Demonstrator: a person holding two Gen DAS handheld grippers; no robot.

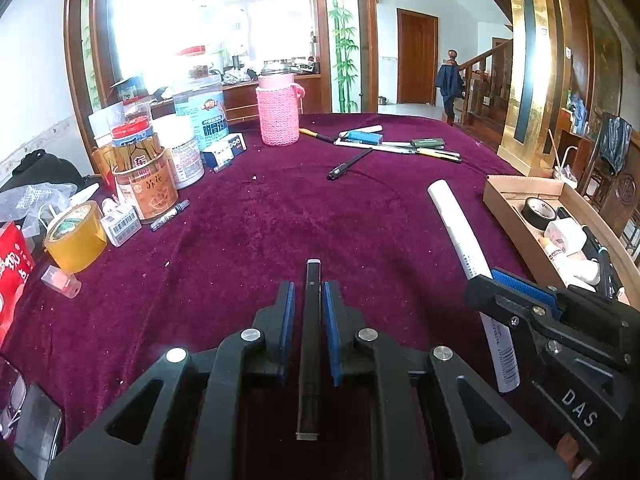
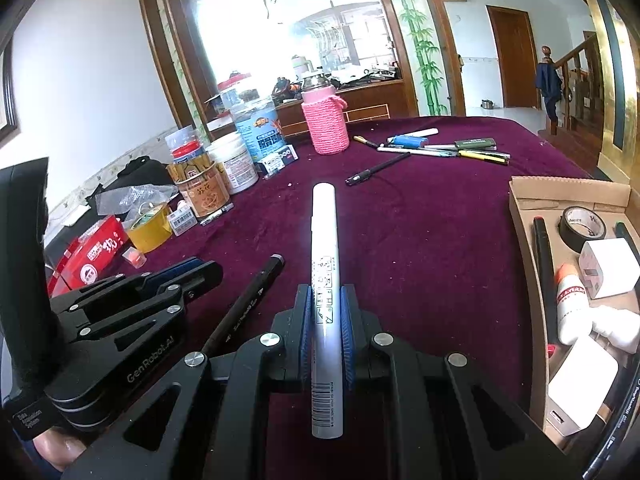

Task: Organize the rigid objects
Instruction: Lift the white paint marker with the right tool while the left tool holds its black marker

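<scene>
My left gripper (image 1: 310, 292) is shut on a black marker (image 1: 311, 344) that points forward over the maroon tablecloth (image 1: 248, 240). In the right wrist view that black marker (image 2: 248, 304) and the left gripper (image 2: 208, 270) sit at the lower left. My right gripper (image 2: 326, 300) is shut on a white marker (image 2: 326, 280), held lengthwise between the blue pads. The left wrist view shows the white marker (image 1: 460, 232) slanting up from the right gripper (image 1: 486, 284). Both hover low above the cloth. Several pens (image 1: 400, 145) lie loose at the far side, one black pen (image 1: 348, 165) nearer.
A cardboard box (image 2: 524, 232) at the right holds black tape (image 2: 582, 228), a glue bottle (image 2: 570, 304) and white items. Left side: jars and tins (image 1: 150, 184), yellow tape (image 1: 76, 236), a red packet (image 1: 12, 272). A pink knitted bottle (image 1: 278, 110) stands at the back.
</scene>
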